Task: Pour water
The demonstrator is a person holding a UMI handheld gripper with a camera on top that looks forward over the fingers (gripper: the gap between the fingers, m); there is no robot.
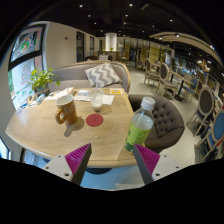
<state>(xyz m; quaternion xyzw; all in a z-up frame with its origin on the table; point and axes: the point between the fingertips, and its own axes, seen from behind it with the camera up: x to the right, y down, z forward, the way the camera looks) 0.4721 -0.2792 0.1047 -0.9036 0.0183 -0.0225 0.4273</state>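
Gripper (112,160) level, aimed across round wooden table (45,130); fingers spread wide, holding nothing. Green bottle (139,126) with white cap upright near table's edge, just ahead of right pad (148,158). Glass mug (66,110) and red coaster (94,120) farther in.

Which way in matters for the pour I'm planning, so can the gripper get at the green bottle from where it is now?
Probably yes. The gripper is open, and the green bottle stands upright on the table just ahead of the right finger, with nothing between them. The mug sits well aside.
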